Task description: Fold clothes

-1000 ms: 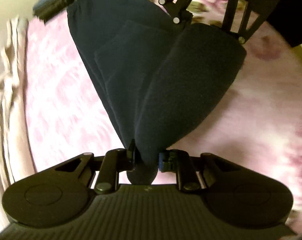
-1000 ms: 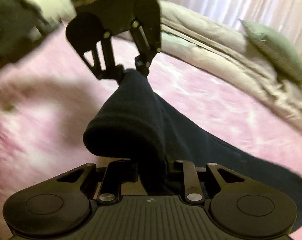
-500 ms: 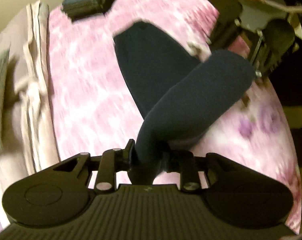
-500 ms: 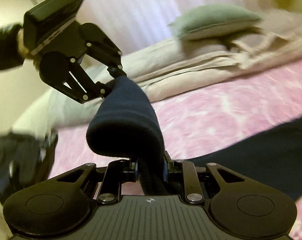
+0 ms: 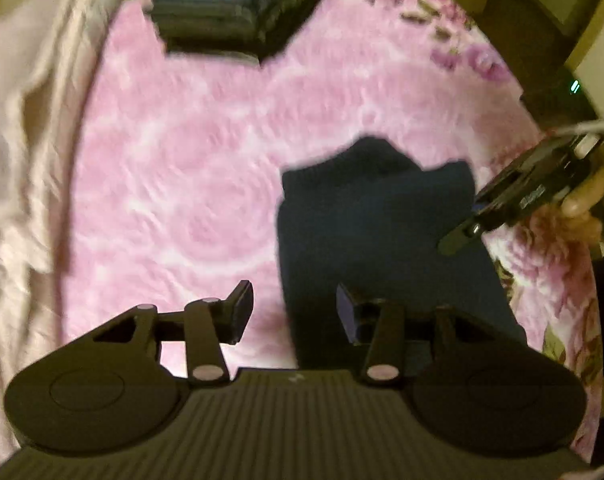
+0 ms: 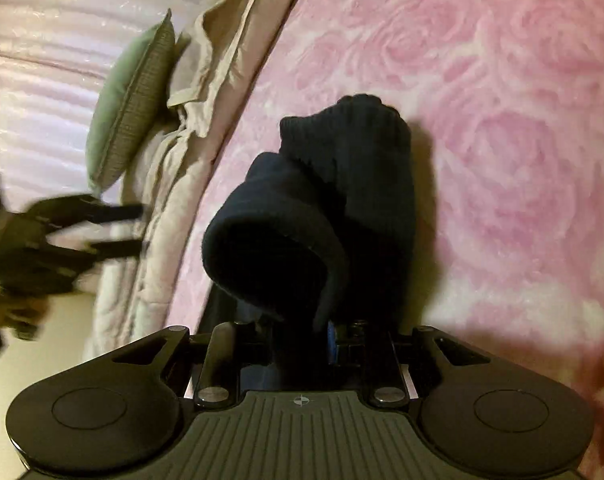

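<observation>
- A bed covered by a pink rose-patterned blanket (image 5: 189,168) carries everything; a beige quilt (image 5: 25,120) is bunched along one edge of it, with a green cushion (image 6: 129,100) leaning against that quilt in front of a pale curtain (image 6: 37,60)
- A stack of folded dark clothes (image 5: 237,4) sits near the far edge of the bed
- The navy garment (image 5: 382,232) lies partly folded on the blanket, towards the bed's near right side in the left wrist view
- The left gripper (image 5: 293,312) hangs above the blanket with its jaws opening; nothing is pinched between its pads, and the garment's near edge lies below the gap
- The right gripper (image 6: 297,332) is clamped on a fold of the navy garment, which bulges up in a rounded roll just ahead of its fingers
- In the left wrist view a hand (image 5: 586,196) grips the right gripper at the garment's right edge
</observation>
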### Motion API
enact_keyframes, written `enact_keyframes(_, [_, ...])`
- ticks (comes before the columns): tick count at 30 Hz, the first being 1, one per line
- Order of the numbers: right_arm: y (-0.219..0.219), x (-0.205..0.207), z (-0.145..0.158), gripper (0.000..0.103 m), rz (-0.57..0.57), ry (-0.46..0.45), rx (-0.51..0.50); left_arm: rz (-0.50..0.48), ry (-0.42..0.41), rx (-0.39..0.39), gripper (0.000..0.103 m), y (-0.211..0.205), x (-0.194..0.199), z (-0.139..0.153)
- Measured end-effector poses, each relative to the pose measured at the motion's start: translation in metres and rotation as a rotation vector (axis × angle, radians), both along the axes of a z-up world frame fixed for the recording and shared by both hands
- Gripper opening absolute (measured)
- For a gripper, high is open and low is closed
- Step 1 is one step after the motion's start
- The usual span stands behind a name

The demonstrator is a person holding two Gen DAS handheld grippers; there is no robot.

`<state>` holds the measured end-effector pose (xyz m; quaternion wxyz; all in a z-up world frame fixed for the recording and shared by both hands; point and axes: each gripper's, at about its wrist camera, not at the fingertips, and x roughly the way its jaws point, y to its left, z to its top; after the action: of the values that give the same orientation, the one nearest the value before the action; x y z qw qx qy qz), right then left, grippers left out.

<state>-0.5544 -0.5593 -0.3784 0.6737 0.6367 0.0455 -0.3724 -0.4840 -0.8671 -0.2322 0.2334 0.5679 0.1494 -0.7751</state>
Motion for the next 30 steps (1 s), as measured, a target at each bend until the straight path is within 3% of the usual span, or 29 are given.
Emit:
enact_keyframes(1, [-0.001, -0.001, 0.002, 0.023, 0.008, -0.006, 0.003, 0.017, 0.002, 0.021, 0.041, -0.001, 0.000, -0.010])
enact_keyframes(3, [-0.006, -0.005, 0.007, 0.046, -0.015, -0.015, 0.011, 0.057, 0.010, 0.044, 0.041, -0.005, 0.003, -0.024])
enact_keyframes(5, [-0.008, -0.008, 0.011, 0.054, -0.045, -0.010, -0.008, 0.100, 0.023, 0.062, 0.041, -0.012, 0.005, -0.036])
enact_keyframes(10, [-0.013, -0.002, 0.023, 0.052, -0.057, 0.072, -0.043, 0.214, 0.075, 0.121, 0.033, -0.035, 0.006, -0.055])
enact_keyframes(11, [-0.016, -0.001, 0.022, 0.032, -0.061, 0.087, -0.030, 0.224, 0.072, 0.142, 0.016, -0.038, 0.005, -0.060])
enact_keyframes(13, [-0.021, -0.004, 0.023, 0.026, -0.060, 0.086, 0.001, 0.224, 0.070, 0.179, 0.001, -0.041, 0.003, -0.064])
enact_keyframes(17, [-0.027, -0.015, 0.050, 0.023, -0.021, 0.069, -0.084, 0.213, 0.117, 0.126, 0.001, -0.039, 0.004, -0.044])
enact_keyframes(20, [-0.036, -0.027, 0.048, 0.023, -0.031, 0.078, -0.086, 0.246, 0.149, 0.109, 0.001, -0.048, 0.002, -0.038])
enact_keyframes(23, [-0.045, -0.038, 0.014, 0.024, -0.054, 0.090, 0.013, 0.264, 0.128, 0.146, 0.003, -0.058, -0.006, -0.058])
enact_keyframes(25, [-0.042, -0.047, 0.004, 0.028, -0.070, 0.065, 0.027, 0.254, 0.110, 0.157, 0.005, -0.061, -0.013, -0.070])
enact_keyframes(27, [-0.036, -0.050, 0.011, 0.042, -0.069, 0.105, 0.004, 0.249, 0.109, 0.153, 0.007, -0.061, -0.016, -0.075])
enact_keyframes(30, [-0.028, -0.053, 0.027, 0.053, -0.092, 0.164, -0.018, 0.260, 0.129, 0.146, 0.007, -0.062, -0.015, -0.067])
